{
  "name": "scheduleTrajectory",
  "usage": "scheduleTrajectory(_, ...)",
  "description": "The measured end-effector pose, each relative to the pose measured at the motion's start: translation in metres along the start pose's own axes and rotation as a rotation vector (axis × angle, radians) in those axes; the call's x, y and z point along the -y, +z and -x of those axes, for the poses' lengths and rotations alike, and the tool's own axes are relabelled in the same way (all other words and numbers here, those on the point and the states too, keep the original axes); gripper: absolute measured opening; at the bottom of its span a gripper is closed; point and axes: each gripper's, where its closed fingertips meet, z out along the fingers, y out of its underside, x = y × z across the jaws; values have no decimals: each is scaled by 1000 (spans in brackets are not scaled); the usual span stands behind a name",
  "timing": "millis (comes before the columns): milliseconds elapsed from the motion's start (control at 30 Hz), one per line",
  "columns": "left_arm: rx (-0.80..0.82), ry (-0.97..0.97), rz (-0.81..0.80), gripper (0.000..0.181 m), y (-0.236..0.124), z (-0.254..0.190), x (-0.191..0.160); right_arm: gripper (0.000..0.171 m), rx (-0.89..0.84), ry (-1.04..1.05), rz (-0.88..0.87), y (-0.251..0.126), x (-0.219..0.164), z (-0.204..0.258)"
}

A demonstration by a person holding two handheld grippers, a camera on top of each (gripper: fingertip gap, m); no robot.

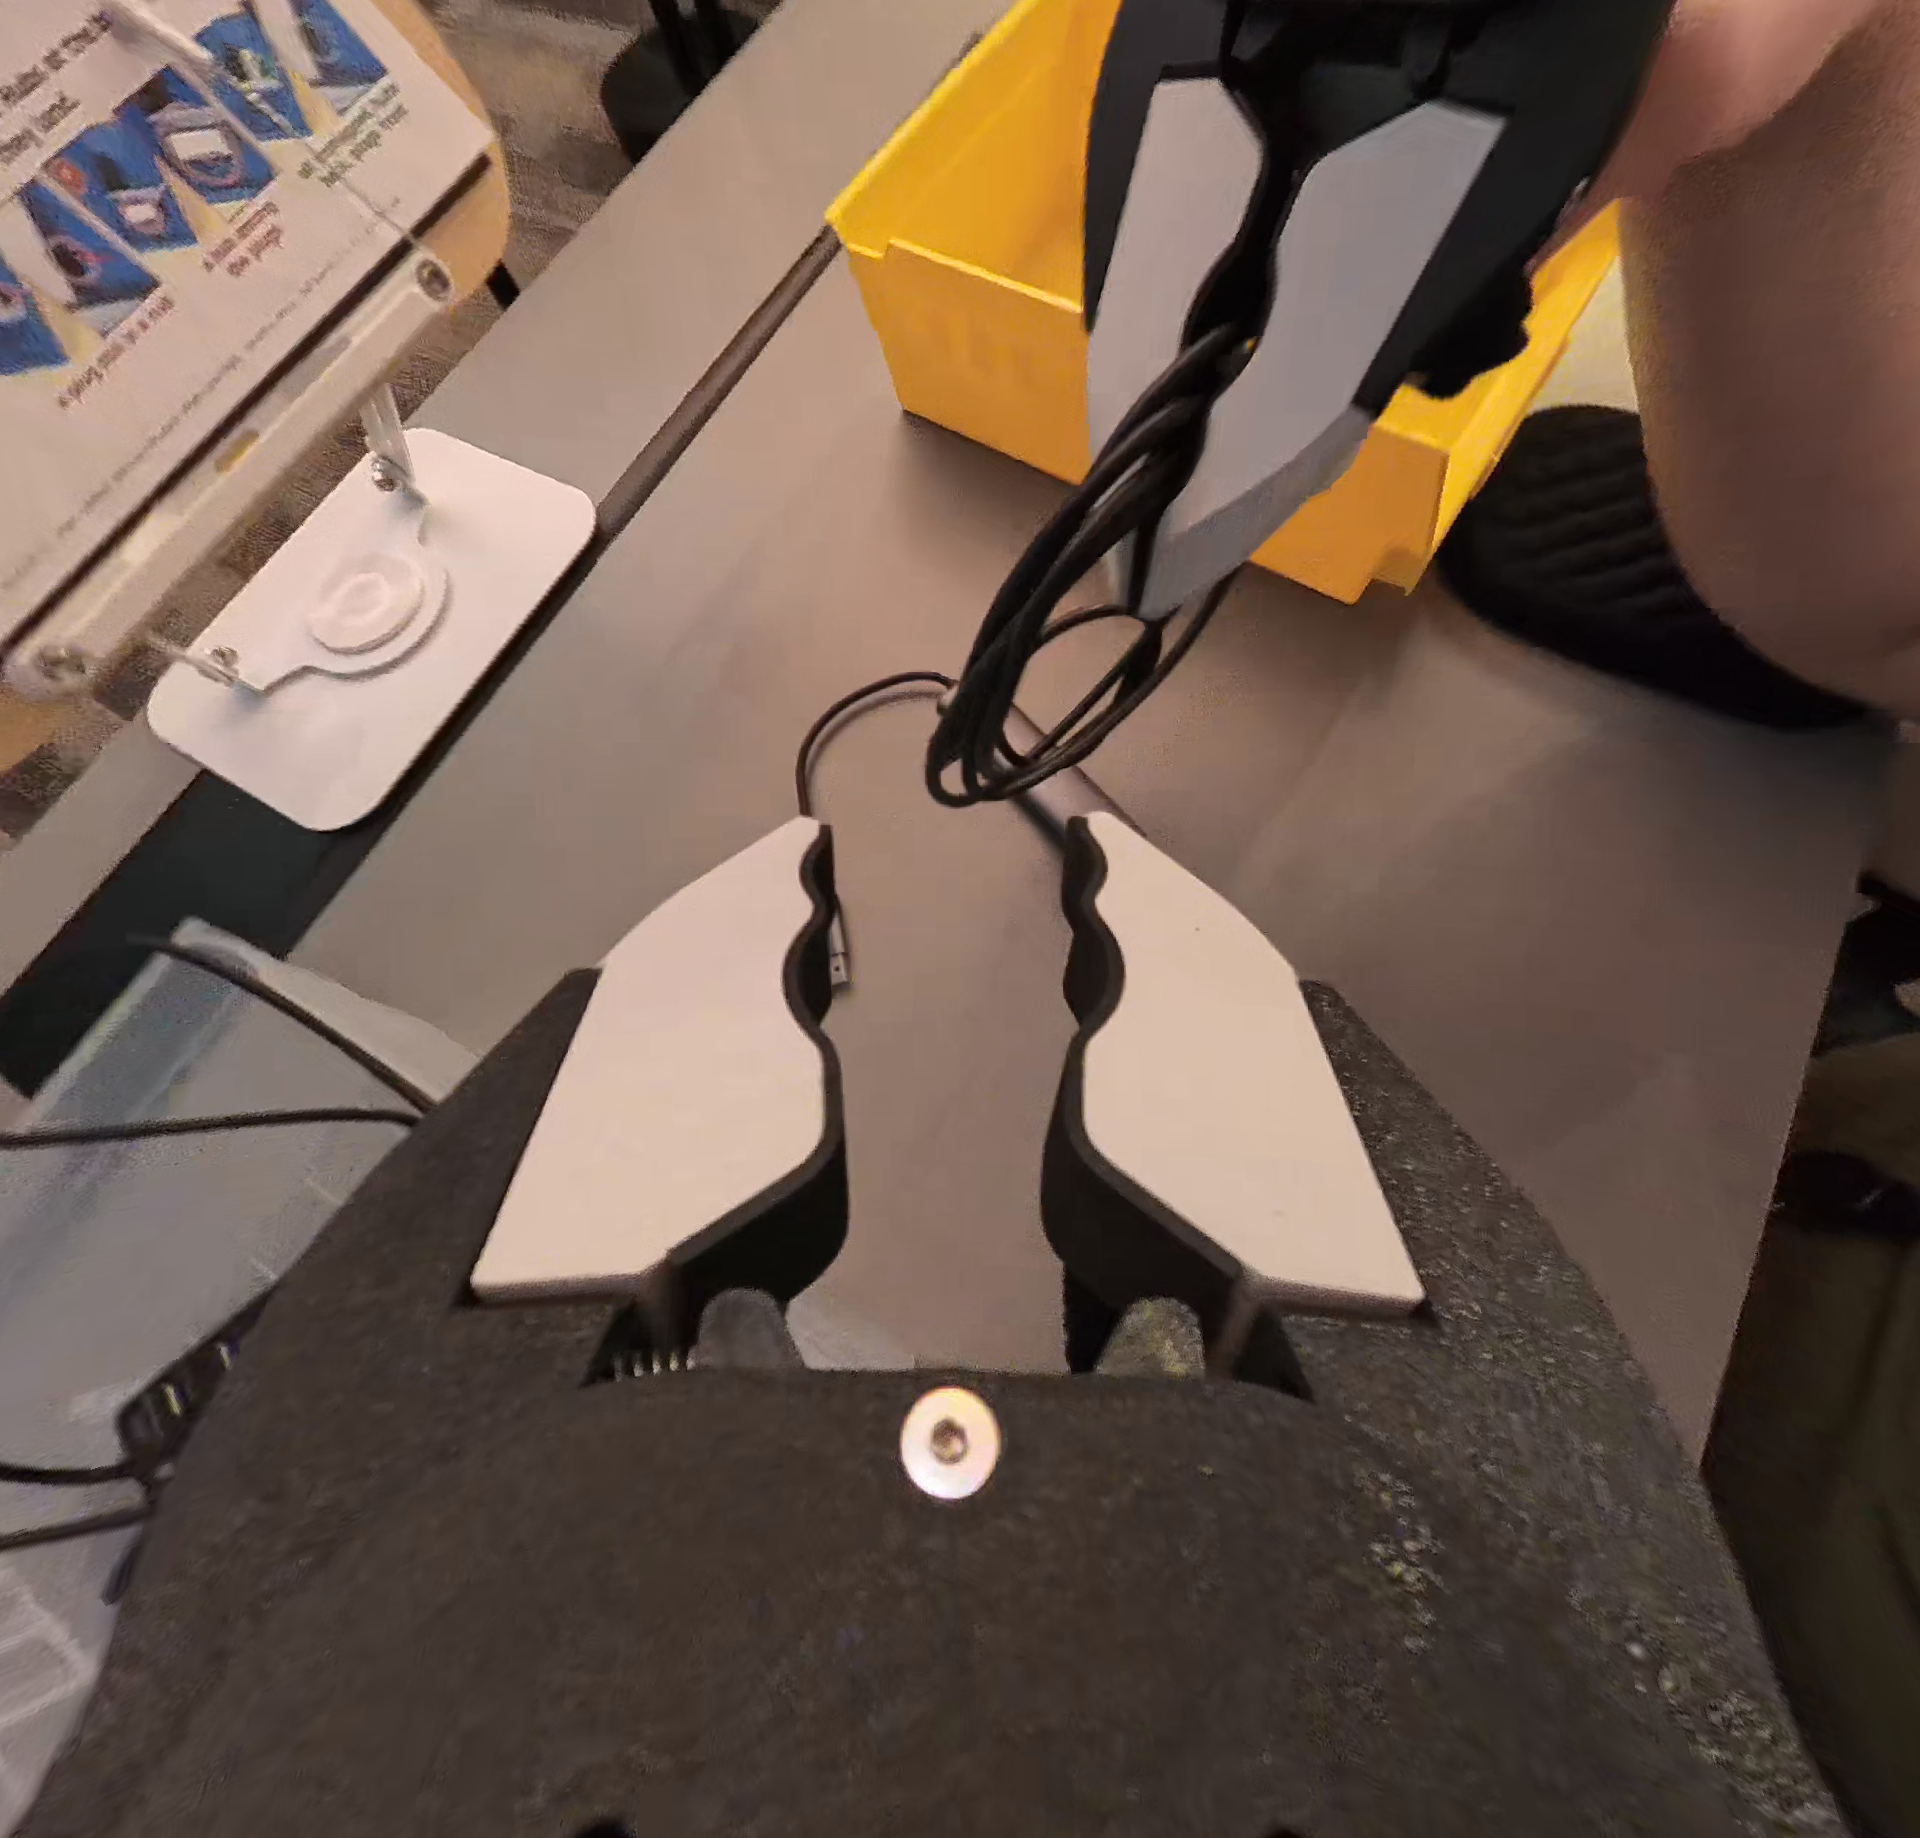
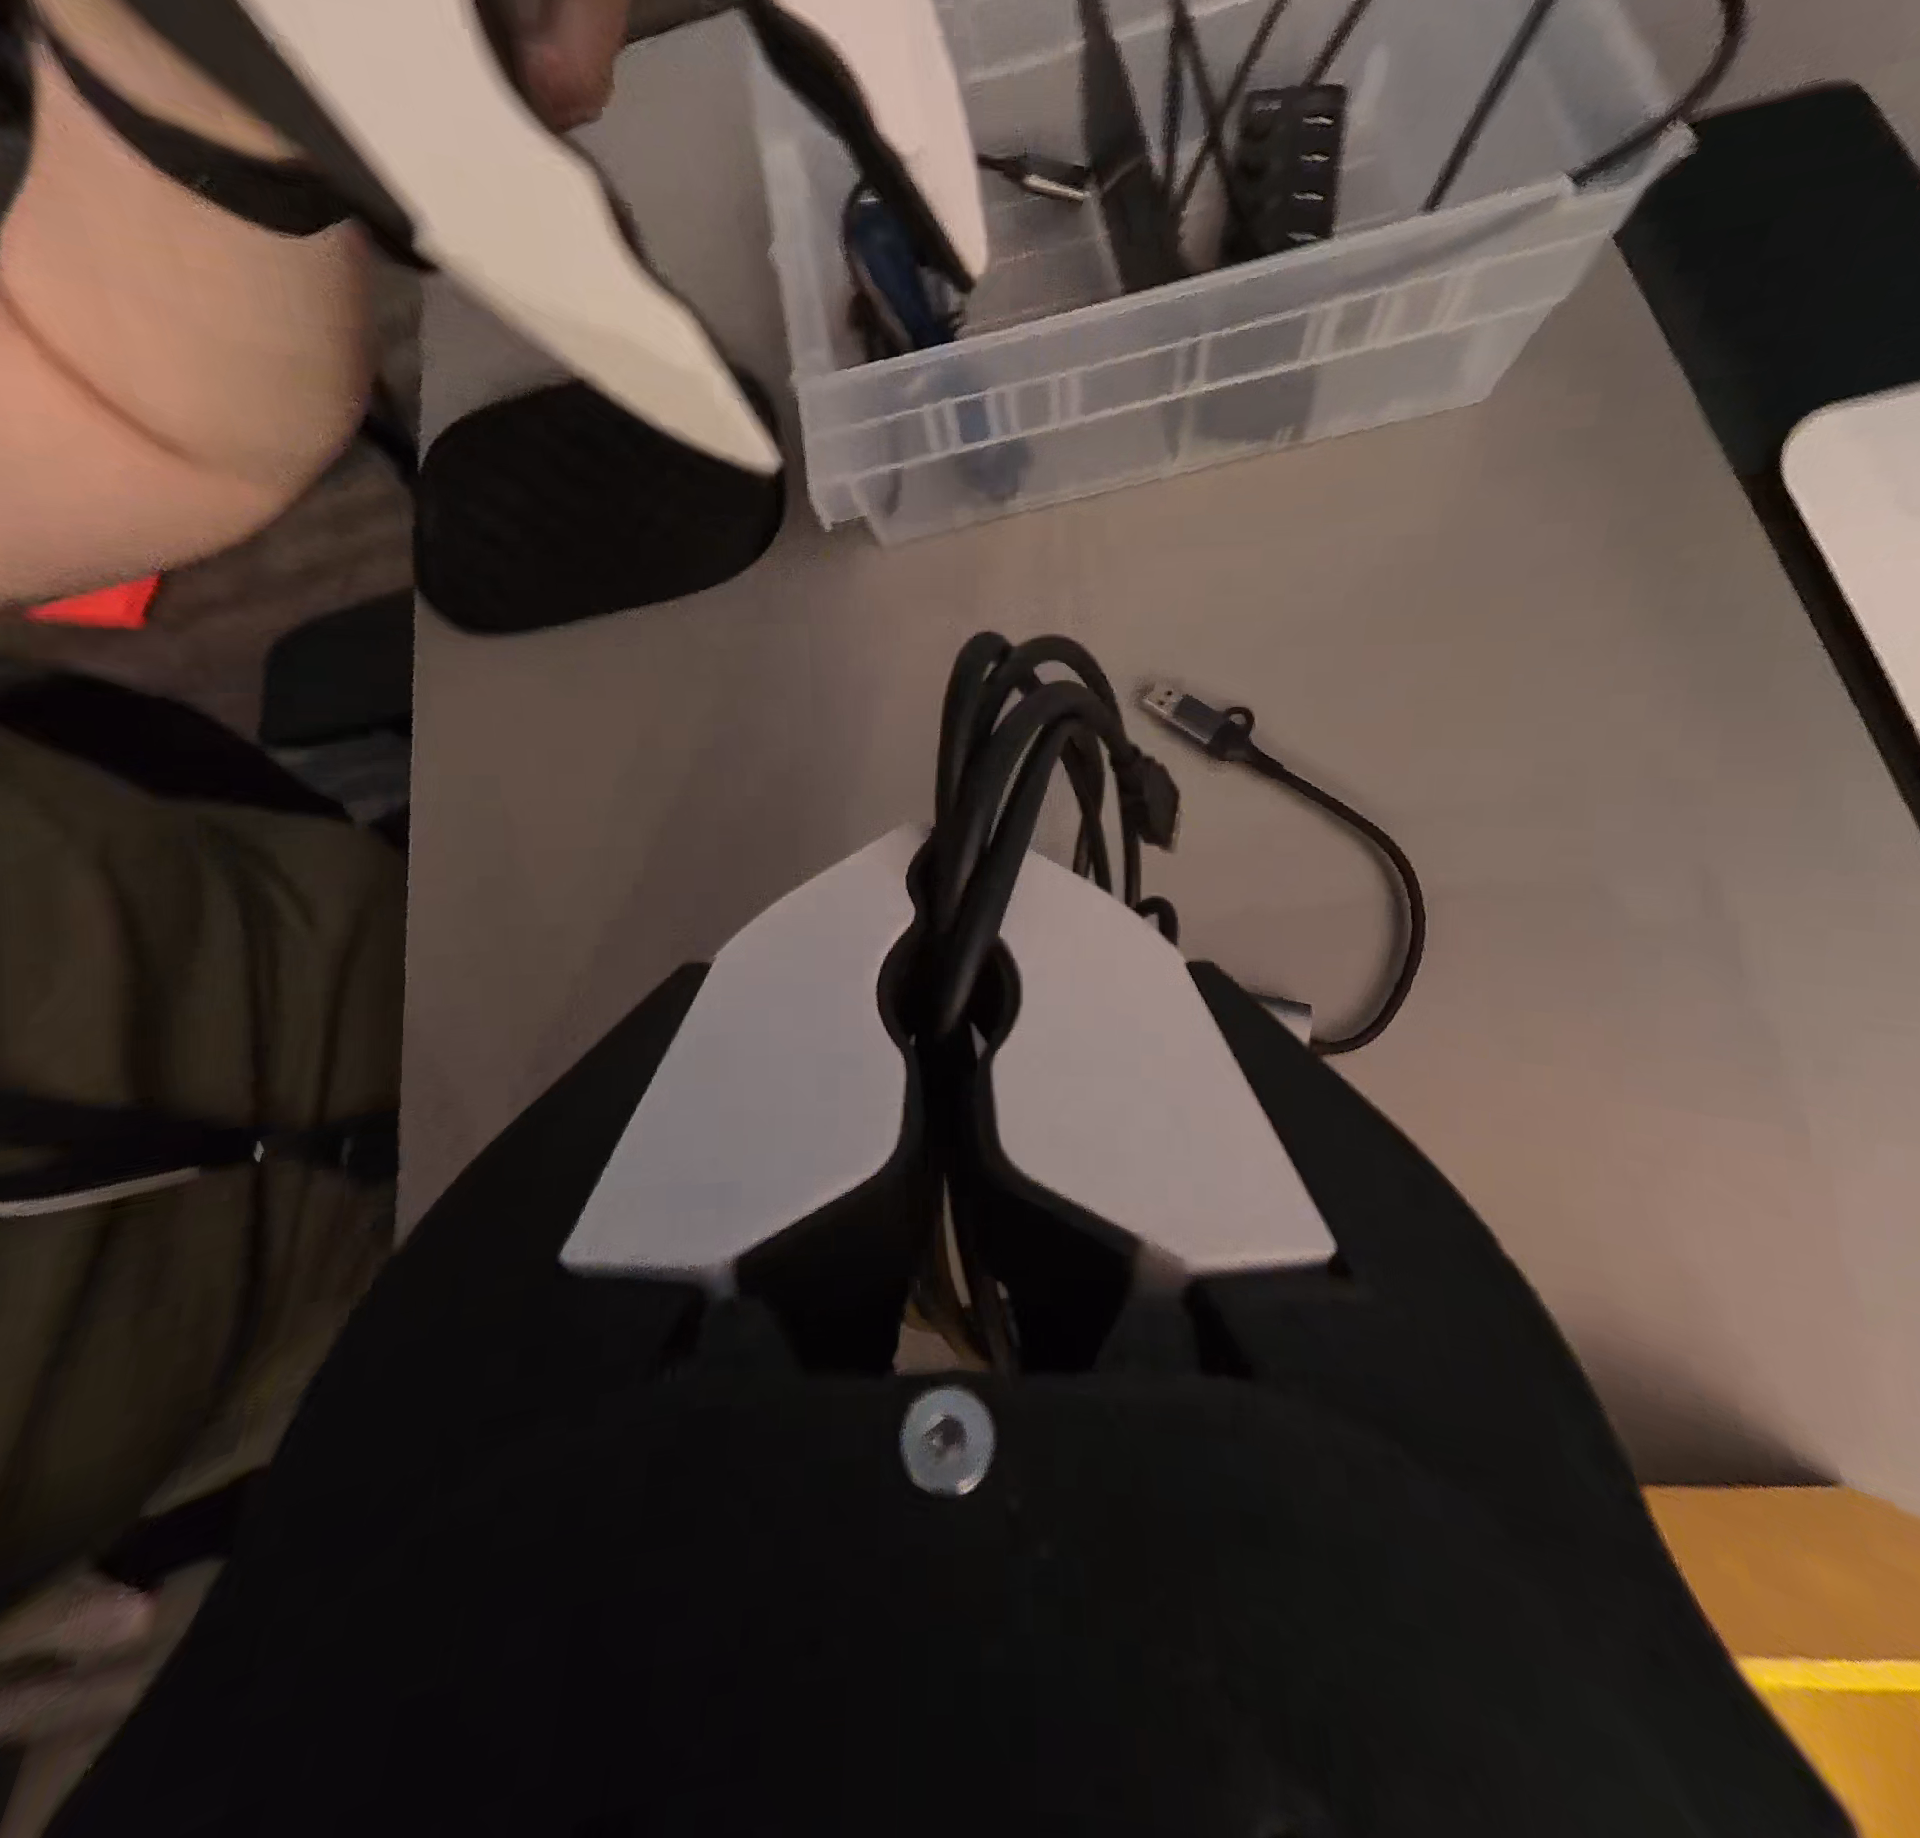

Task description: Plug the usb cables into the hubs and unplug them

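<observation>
Clearly this is an early stage: the right tongs (image 2: 961,858) are clenched on a coiled black cable bundle (image 1: 1049,635) and hold it above the grey desk (image 1: 1455,853), its lower loops hanging just over or touching the surface, which of the two I cannot tell. The left tongs (image 1: 945,832) are spread apart and grasp nothing, hovering low near a second cable (image 2: 1340,843) that lies loose on the desk, its metal USB plug (image 2: 1174,702) pointing toward a clear plastic bin (image 2: 1195,375). Inside that bin stands a black hub (image 2: 1294,162) among other leads, so nothing looks plugged in yet. Next, I judge, the bundle must be set down or uncoiled to free a plug, and a hub brought out and steadied by the empty tongs. A yellow bin (image 1: 977,261) sits behind the right tongs; its contents are hidden. The bundle's own connector is only partly visible, and motion blur softens the bin's contents, so the hub's ports are hard to count.
</observation>
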Motion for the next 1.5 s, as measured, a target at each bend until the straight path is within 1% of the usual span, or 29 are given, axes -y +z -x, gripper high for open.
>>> scheduleTrajectory(100, 0, -23, -31, 38, 1, -1, -18, 2, 114, -87, -54, -9, 3, 15)
scheduleTrajectory(167, -65, -12, -60, 37, 4, -10, -23, 2, 182, -217, -102, -18, 4, 32)
scheduleTrajectory(267, -234, 34, -176, 30, 1, -31, -16, 2, 284, -398, -174, -32, 4, 63)
scheduleTrajectory(333, -374, 21, -242, 27, -1, -47, -12, 2, 317, -443, -230, -40, 11, 75)
scheduleTrajectory(400, -518, -8, -259, 27, 1, -66, -12, 2, 361, -487, -279, -46, 14, 86)
scheduleTrajectory(467, -610, -23, -265, 30, 3, -79, -14, 2, 371, -520, -295, -49, 14, 91)
scheduleTrajectory(567, -738, -27, -320, 30, -5, -95, -13, 2, 365, -545, -284, -50, 12, 94)
scheduleTrajectory(700, -769, -12, -326, 30, -9, -99, -13, 2, 342, -581, -293, -52, 13, 96)
scheduleTrajectory(833, -841, -11, -329, 30, -17, -107, -9, 2, 331, -613, -328, -58, 17, 99)
scheduleTrajectory(1000, -860, 12, -354, 30, -24, -110, -7, 2, 306, -631, -373, -68, 20, 100)
scheduleTrajectory(1200, -847, 19, -320, 29, -14, -113, -13, 2, 280, -619, -414, -74, 26, 96)
scheduleTrajectory(1267, -824, 43, -321, 11, -11, -114, -13, 2, 274, -608, -425, -75, 28, 94)
scheduleTrajectory(1400, -707, 80, -347, 9, -6, -105, -6, 2, 260, -553, -434, -78, 29, 86)
scheduleTrajectory(1467, -626, 67, -347, 9, -7, -94, -1, 2, 259, -500, -399, -76, 23, 77)
scheduleTrajectory(1500, -577, 62, -343, 4, -9, -86, 1, 2, 258, -478, -361, -73, 16, 71)
